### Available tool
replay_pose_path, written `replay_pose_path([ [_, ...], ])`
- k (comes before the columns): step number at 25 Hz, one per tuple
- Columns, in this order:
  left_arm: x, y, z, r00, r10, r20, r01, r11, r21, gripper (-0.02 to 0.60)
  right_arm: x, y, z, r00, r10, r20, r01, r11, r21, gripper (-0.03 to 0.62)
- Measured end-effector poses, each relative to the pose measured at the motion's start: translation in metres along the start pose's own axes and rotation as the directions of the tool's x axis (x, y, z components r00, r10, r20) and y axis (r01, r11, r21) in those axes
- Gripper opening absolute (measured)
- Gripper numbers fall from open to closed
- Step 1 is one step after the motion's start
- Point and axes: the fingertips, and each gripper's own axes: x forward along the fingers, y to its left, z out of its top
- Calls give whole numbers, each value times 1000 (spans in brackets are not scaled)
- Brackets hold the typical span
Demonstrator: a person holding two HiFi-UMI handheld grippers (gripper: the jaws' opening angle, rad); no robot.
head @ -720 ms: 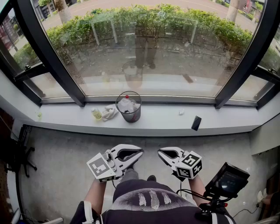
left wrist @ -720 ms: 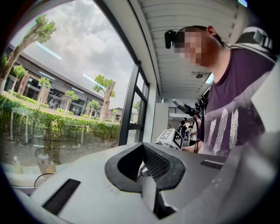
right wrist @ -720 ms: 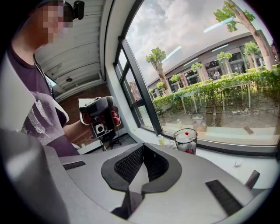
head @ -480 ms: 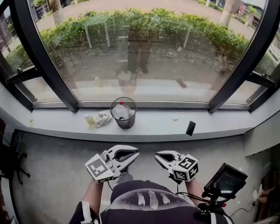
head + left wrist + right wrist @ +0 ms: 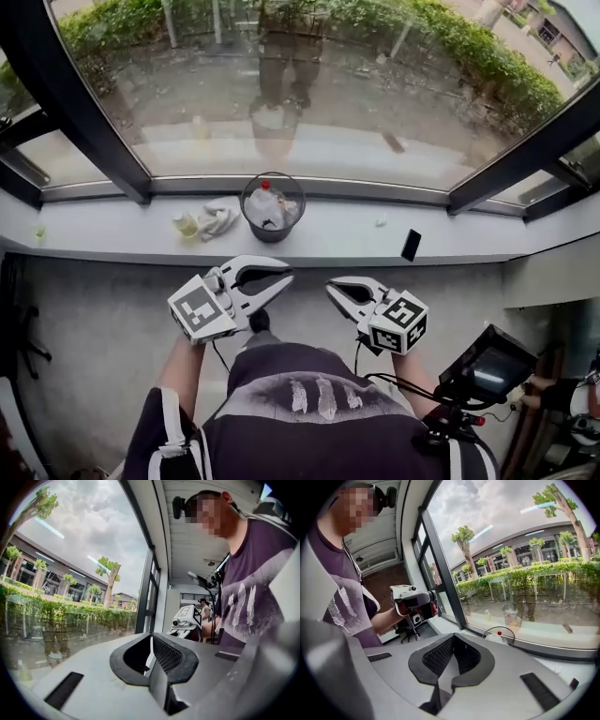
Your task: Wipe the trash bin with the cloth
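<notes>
A dark see-through trash bin (image 5: 272,208) stands on the white window sill (image 5: 328,246), with a plastic bottle and white scraps inside. Just left of it a crumpled white cloth (image 5: 217,220) lies on the sill. My left gripper (image 5: 284,276) and right gripper (image 5: 334,287) hover close to my chest, well short of the sill, both shut with nothing between the jaws. In the right gripper view the bin's rim (image 5: 499,634) shows ahead past the shut right gripper (image 5: 451,652). The left gripper (image 5: 151,652) points sideways along the window, its jaws closed and empty.
A small yellowish bottle (image 5: 185,225) stands left of the cloth. A dark phone (image 5: 411,245) lies on the sill to the right, with a small white scrap (image 5: 381,222) nearby. A device with a screen (image 5: 487,367) sits at my right hip. Large glass panes rise behind the sill.
The head view has tipped down and closer to the sill, so bin and cloth sit nearer. Both grippers stay shut and empty, a little higher in the picture.
</notes>
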Motion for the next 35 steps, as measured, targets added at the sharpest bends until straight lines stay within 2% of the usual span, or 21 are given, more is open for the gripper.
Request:
replay_pose_path([
  [3, -11, 27, 1, 1000, 3, 3, -3, 1000, 21, -3, 23, -1, 8, 1000, 6, -29, -6, 1000, -3, -2],
  [8, -37, 59, 3, 998, 50, 39, -48, 997, -55, -3, 53, 0, 17, 995, 38, -96, -41, 999, -30, -2],
  [14, -44, 99, 4, 992, 128, -1, -128, 990, -62, -3, 86, -31, 38, 989, 86, -118, -91, 995, -31, 0],
  [18, -47, 125, -11, 974, 209, -91, -215, 975, -52, -3, 113, -56, 57, 984, 173, -38, -170, 983, 75, -1],
  [21, -45, 154, -18, 940, 321, -116, -331, 941, -69, -3, 124, -81, 72, 972, 234, -3, -232, 966, 112, 0],
  [23, -42, 180, -18, 903, 411, -126, -419, 907, -43, -3, 128, -109, 74, 975, 220, -24, -218, 972, 87, 0],
  [25, -41, 202, -19, 859, 488, -155, -493, 870, 2, -3, 132, -134, 68, 974, 221, -42, -216, 971, 105, -1],
  [27, -45, 223, -26, 821, 531, -210, -533, 845, 50, -3, 143, -150, 63, 966, 255, -51, -245, 958, 150, 0],
  [30, -48, 253, -57, 785, 547, -290, -537, 835, 121, 8, 164, -160, 60, 952, 298, -69, -283, 944, 168, 0],
  [31, -48, 261, -73, 775, 543, -322, -532, 837, 131, 57, 169, -159, 60, 949, 307, -74, -292, 942, 167, 0],
  [32, -49, 269, -90, 763, 539, -357, -526, 839, 141, 132, 174, -160, 59, 947, 311, -79, -295, 940, 169, 0],
  [35, -51, 300, -158, 706, 522, -478, -509, 844, 170, 295, 186, -164, 56, 949, 298, -106, -282, 948, 145, 0],
])
